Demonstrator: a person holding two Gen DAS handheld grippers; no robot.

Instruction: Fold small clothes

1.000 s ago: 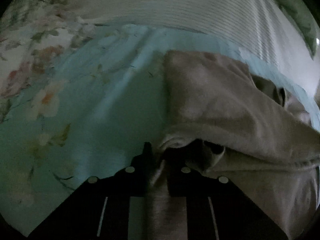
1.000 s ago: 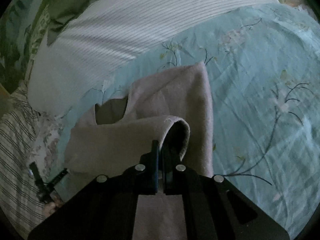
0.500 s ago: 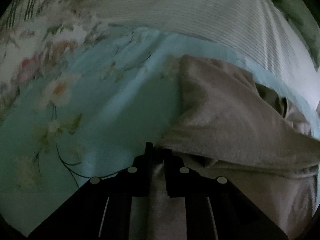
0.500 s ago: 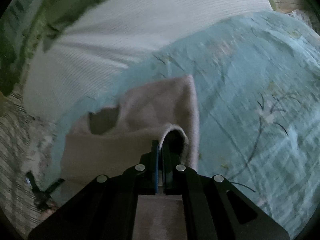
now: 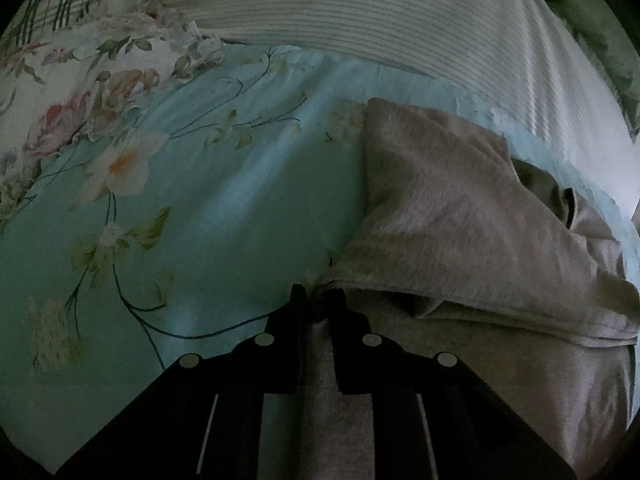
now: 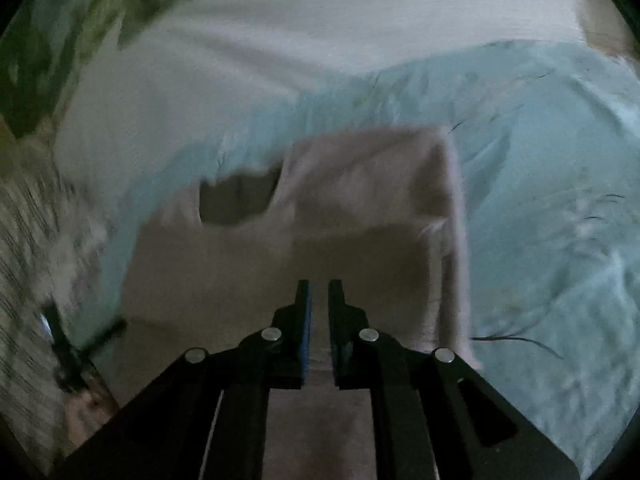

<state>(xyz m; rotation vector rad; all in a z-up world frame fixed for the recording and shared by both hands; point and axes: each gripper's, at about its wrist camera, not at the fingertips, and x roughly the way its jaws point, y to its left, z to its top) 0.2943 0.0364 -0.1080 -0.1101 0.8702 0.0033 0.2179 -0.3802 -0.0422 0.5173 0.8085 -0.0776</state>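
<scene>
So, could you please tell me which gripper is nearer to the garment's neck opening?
Right, I judge. The right gripper sits just short of the neck opening, slightly to its right; the left gripper clamps the garment far left of it.

The right hand-held gripper (image 6: 319, 292) has parted, dropping the garment's (image 6: 360, 184) folded edge flat.

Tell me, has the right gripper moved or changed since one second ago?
Yes. The right gripper has let go: its jaws now stand apart, and the folded edge of the grey garment lies flat on the turquoise bedsheet.
</scene>
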